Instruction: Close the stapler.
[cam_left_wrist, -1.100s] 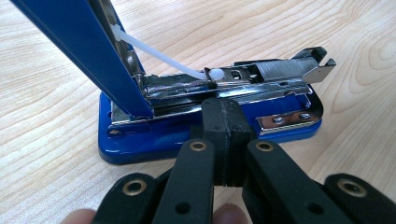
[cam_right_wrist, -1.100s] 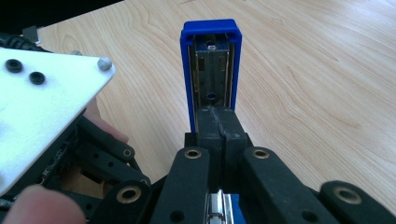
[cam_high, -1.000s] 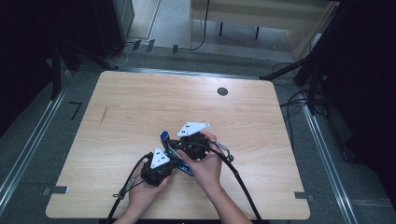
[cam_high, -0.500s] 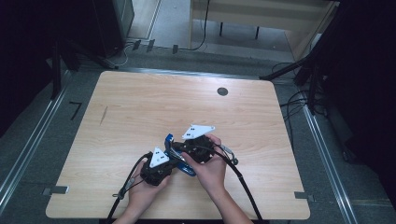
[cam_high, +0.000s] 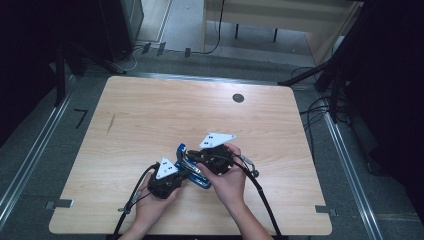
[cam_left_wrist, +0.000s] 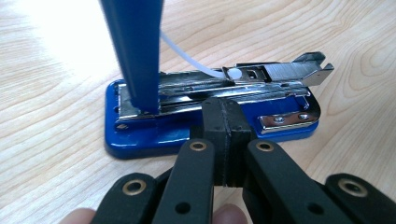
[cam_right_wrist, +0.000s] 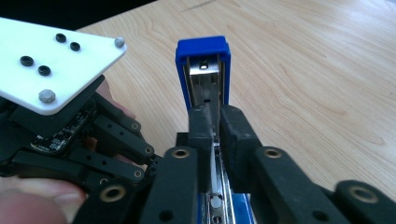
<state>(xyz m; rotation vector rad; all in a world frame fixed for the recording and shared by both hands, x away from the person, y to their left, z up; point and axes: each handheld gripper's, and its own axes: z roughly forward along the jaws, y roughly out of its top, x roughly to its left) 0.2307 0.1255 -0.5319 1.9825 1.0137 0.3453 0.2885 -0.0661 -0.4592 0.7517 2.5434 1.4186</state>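
A: High view first: your blue stapler (cam_high: 192, 172) lies in the lower middle of the frame on the wooden table (cam_high: 150, 125), between your two hands. Its lid is swung up and open.

B: And the magazine, what is in it?

A: Left gripper view shows the metal channel (cam_left_wrist: 210, 86) lying open along the base. I cannot tell whether staples sit in it. A thin white strip (cam_left_wrist: 187, 56) curves from the lid (cam_left_wrist: 135, 51) down to the pusher.

B: Which way does it point?

A: In that view the long axis runs left to right across the frame, hinge end at the left, metal nose at the right. The lid stands nearly upright at the hinge.

B: My left gripper?

A: Your left gripper (cam_left_wrist: 227, 135) is clenched, pads pressed together with nothing between them, just in front of the blue base at its middle.

B: And the right?

A: Right gripper view: your right gripper (cam_right_wrist: 214, 140) looks along the stapler's length. Its jaws have just been easing apart, and the metal rail (cam_right_wrist: 215, 186) runs between the pads. I cannot tell whether they press on it.
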